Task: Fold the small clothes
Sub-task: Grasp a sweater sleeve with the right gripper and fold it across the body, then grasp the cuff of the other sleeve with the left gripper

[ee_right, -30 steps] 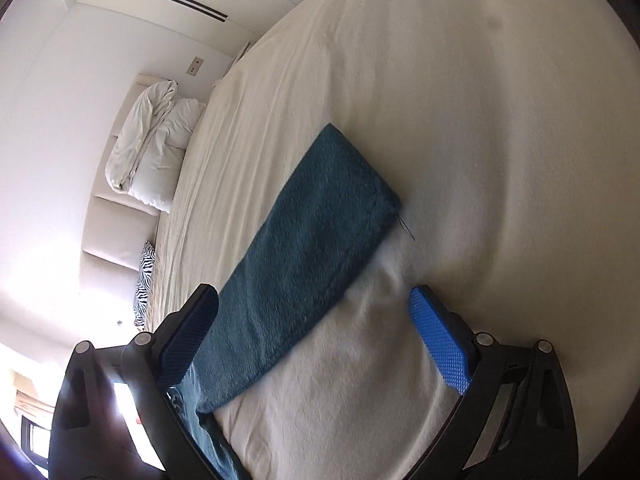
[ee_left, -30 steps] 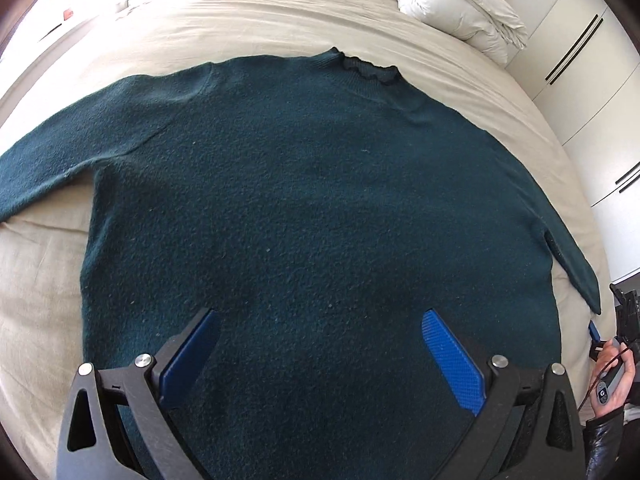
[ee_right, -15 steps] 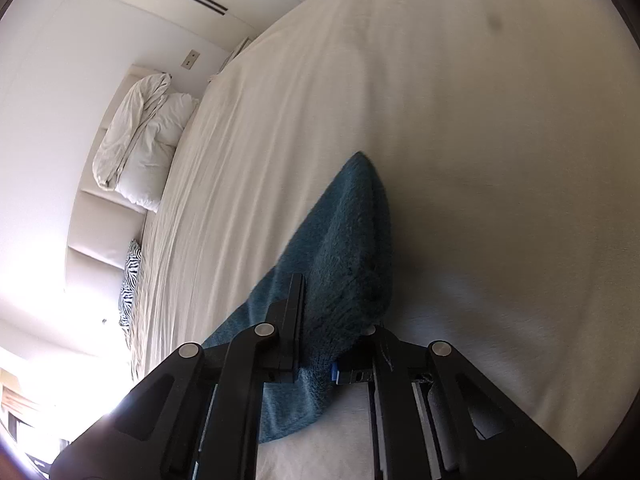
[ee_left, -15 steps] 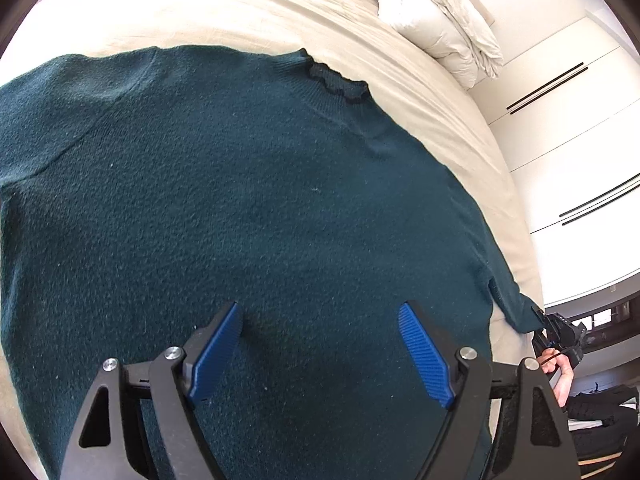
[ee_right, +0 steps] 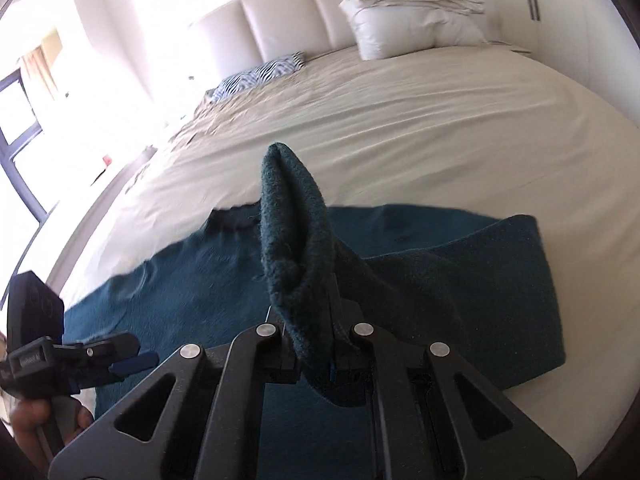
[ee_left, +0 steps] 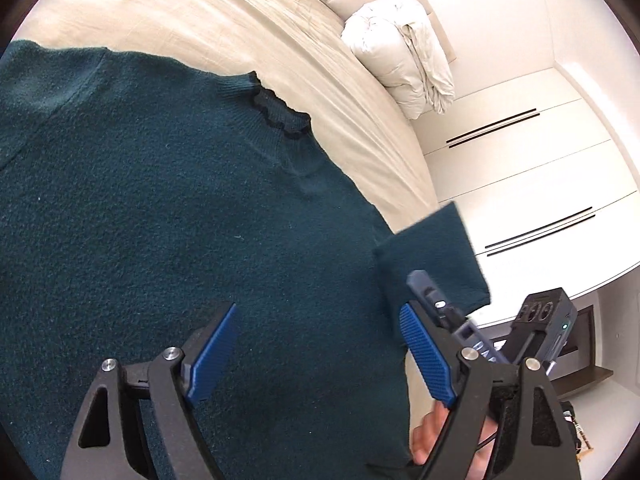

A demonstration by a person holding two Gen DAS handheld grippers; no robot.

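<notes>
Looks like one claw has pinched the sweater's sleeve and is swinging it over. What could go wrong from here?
The right gripper is shut on only the cuff end of the sleeve, so the knit might slip out mid-fold.

The sleeve bends loosely behind the grip, so it may land bunched or crooked on the sweater.

The left gripper hangs open over the sweater, pinning nothing, with the right one close by: the body could drag across the bed sheet, or the tools might bump.
</notes>
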